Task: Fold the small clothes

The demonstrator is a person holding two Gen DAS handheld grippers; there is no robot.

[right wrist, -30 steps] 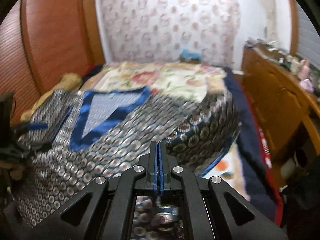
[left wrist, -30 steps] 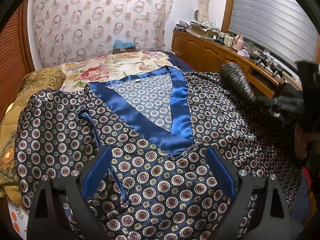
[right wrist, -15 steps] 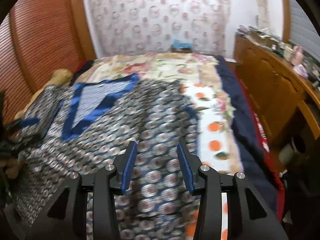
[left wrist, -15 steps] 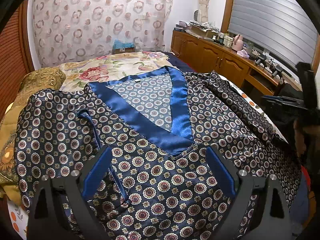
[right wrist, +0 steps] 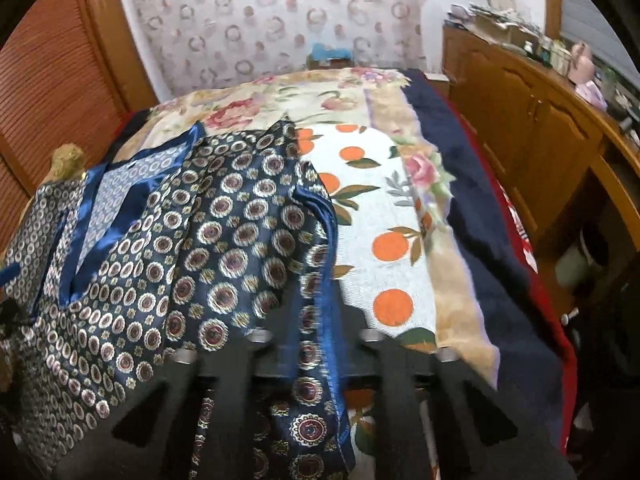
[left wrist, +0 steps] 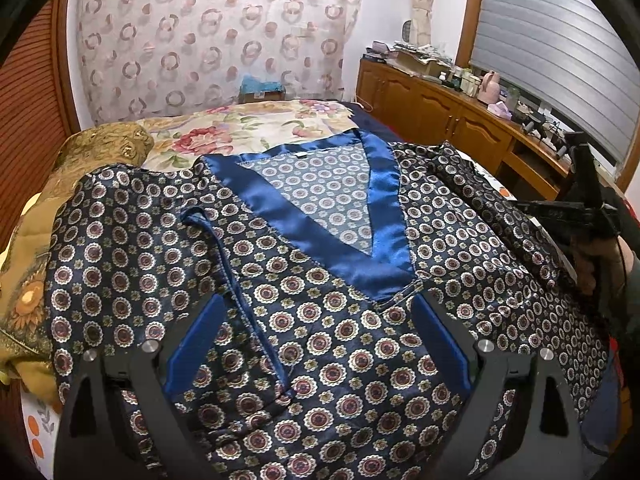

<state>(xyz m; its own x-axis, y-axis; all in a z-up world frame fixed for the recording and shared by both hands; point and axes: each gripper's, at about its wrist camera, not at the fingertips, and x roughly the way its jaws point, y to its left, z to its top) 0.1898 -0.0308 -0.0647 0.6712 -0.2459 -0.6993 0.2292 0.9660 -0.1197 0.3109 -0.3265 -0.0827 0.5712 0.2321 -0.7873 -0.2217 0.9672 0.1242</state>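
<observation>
A navy satin top (left wrist: 320,300) with round medallion print and a shiny blue V-neck band (left wrist: 380,216) lies spread front-up on the bed. My left gripper (left wrist: 316,336) is open and empty, its blue pads hovering over the chest just below the V. In the right wrist view the same top (right wrist: 224,248) lies at left, and its blue-trimmed right edge (right wrist: 320,320) drapes between my right gripper's (right wrist: 312,344) fingers, which stand apart. The right gripper also shows at the right edge of the left wrist view (left wrist: 580,216).
The bed carries a floral cover (left wrist: 240,132), an orange-print sheet (right wrist: 380,208) and a dark blue blanket (right wrist: 480,240). A gold cushion (left wrist: 100,148) lies at left. Wooden cabinets (left wrist: 440,112) with clutter run along the right. A wooden wardrobe (right wrist: 60,80) stands at left.
My right gripper, shut on the top's right side a second ago, opened and let the fabric drop flat, then lowered to the garment's right edge. My left gripper stayed still.
</observation>
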